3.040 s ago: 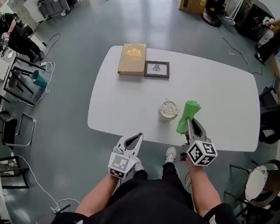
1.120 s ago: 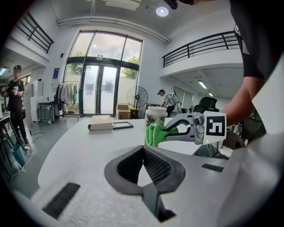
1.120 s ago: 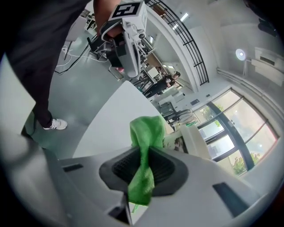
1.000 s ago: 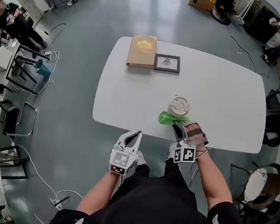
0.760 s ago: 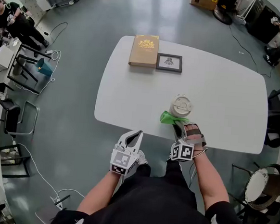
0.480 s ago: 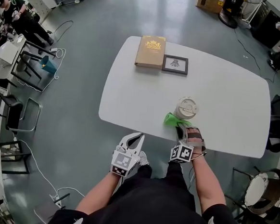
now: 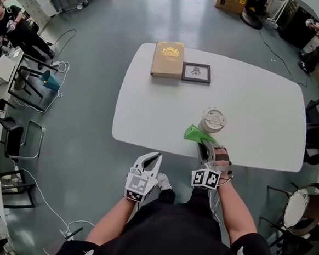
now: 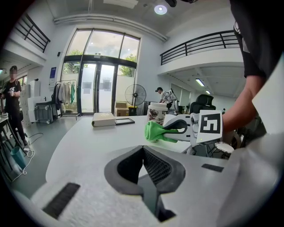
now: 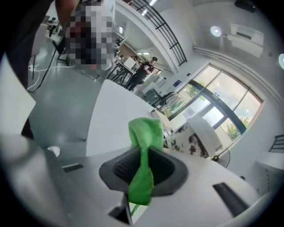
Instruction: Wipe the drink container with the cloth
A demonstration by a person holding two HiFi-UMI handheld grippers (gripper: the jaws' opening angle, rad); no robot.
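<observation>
A white paper cup [image 7: 213, 120] with a lid and dark print stands near the front edge of the white table [image 7: 260, 104]. My right gripper [image 7: 202, 145] is shut on a green cloth [image 7: 197, 135], which presses against the cup's near-left side low down. In the right gripper view the cloth [image 9: 144, 133] bulges out of the jaws, with the cup [image 9: 199, 137] just beyond on the right. My left gripper [image 7: 154, 157] hangs off the table's front edge, shut and empty. In the left gripper view the cloth [image 8: 155, 131] lies in front of the cup [image 8: 157, 113].
A tan book [image 7: 167, 59] and a small black picture frame [image 7: 196, 72] lie side by side at the table's far edge. Chairs [image 7: 312, 142] stand to the right of the table. People [image 7: 13, 27] are at desks far to the left.
Three seconds ago the cloth stood upright to the right of the cup. My right gripper has brought it round to the cup's near-left side. The left gripper has stayed put.
</observation>
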